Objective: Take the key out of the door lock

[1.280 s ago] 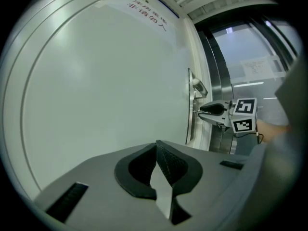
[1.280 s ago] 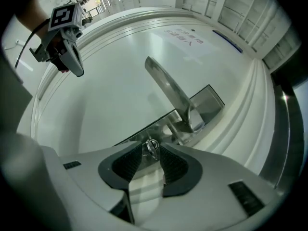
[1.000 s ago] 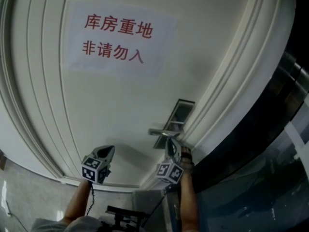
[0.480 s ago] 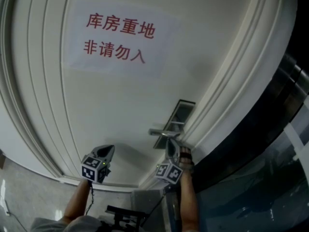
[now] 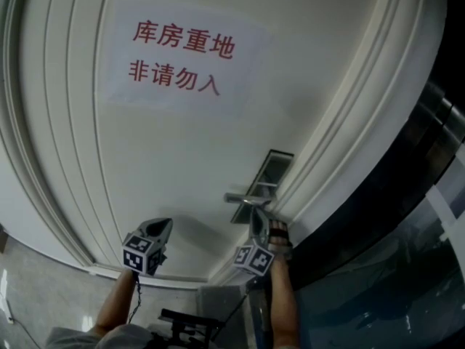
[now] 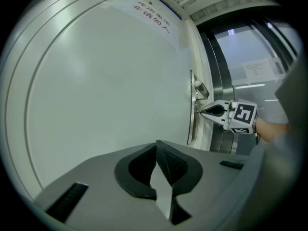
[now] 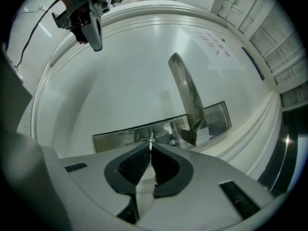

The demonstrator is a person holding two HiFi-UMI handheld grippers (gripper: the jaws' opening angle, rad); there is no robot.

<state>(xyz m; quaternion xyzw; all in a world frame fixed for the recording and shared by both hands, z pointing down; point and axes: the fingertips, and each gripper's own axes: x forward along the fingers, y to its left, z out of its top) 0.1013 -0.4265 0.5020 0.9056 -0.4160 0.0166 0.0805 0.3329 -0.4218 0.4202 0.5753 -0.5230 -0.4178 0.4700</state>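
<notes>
A small metal key [image 7: 151, 141] sticks out of the steel lock plate [image 7: 120, 136] below the lever handle [image 7: 187, 95] on a white door [image 5: 182, 144]. My right gripper [image 7: 150, 146] is up against the plate, its jaws closing, and the tips pinch the key's head. In the head view it [image 5: 256, 218] reaches under the handle [image 5: 243, 198]. My left gripper [image 6: 157, 144] is shut on nothing and hangs away from the door, left of the lock [image 5: 156, 229]. From the left gripper view, the right gripper [image 6: 202, 111] touches the plate [image 6: 191, 109].
A paper sign [image 5: 178, 57] with red characters is stuck high on the door. The moulded door frame [image 5: 341, 137] runs right of the lock, with a dark glass panel [image 5: 392, 217] beyond it. A cable trails from the left gripper [image 7: 96, 44].
</notes>
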